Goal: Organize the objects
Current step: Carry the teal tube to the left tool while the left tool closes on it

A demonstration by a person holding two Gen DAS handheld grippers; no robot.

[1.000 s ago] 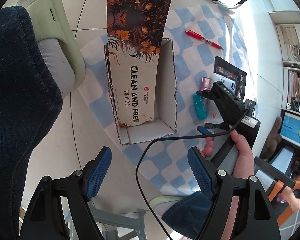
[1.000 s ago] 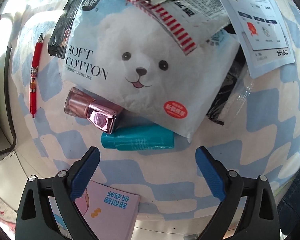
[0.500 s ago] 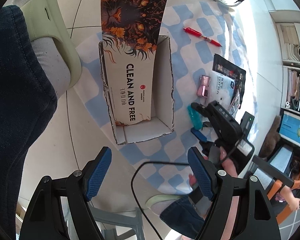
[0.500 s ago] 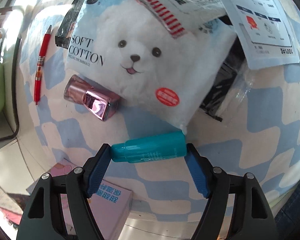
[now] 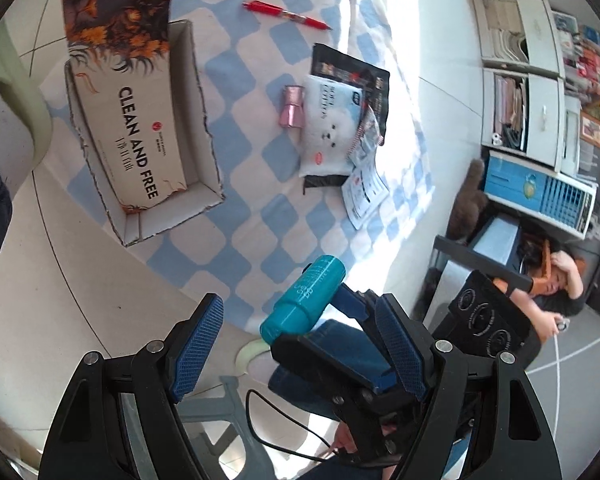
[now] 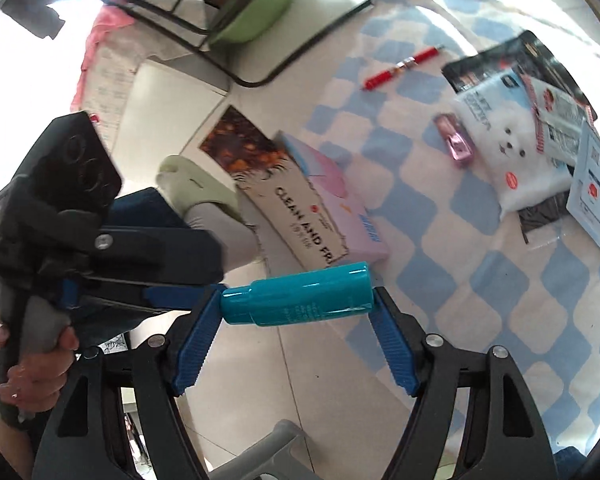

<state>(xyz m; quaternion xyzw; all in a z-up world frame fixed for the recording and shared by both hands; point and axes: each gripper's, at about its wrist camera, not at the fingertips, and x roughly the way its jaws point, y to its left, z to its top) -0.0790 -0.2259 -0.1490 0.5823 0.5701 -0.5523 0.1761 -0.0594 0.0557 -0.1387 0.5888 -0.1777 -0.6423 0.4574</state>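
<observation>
My right gripper [image 6: 296, 334] is shut on a teal bottle [image 6: 300, 299], held end to end between its blue pads and lifted above the floor. The same bottle [image 5: 304, 298] shows in the left wrist view, held by the right gripper just in front of my left gripper [image 5: 300, 344], which is open and empty. The open cardboard box [image 5: 140, 132] printed "CLEAN AND FREE" lies on the blue checked cloth [image 5: 252, 208], up and left of the bottle. In the right wrist view the box [image 6: 296, 216] lies just beyond the bottle.
On the cloth lie a pink bottle [image 5: 293, 106], a white bear tissue pack [image 5: 332, 128] on dark packets, a leaflet [image 5: 366, 190] and a red pen [image 5: 286, 15]. A pink booklet [image 6: 340, 204] lies against the box. A slippered foot [image 6: 204, 196] stands at left.
My right gripper closed on the teal bottle, lifted it off the cloth and carried it back toward the left gripper. The left gripper swung right and stays open.
</observation>
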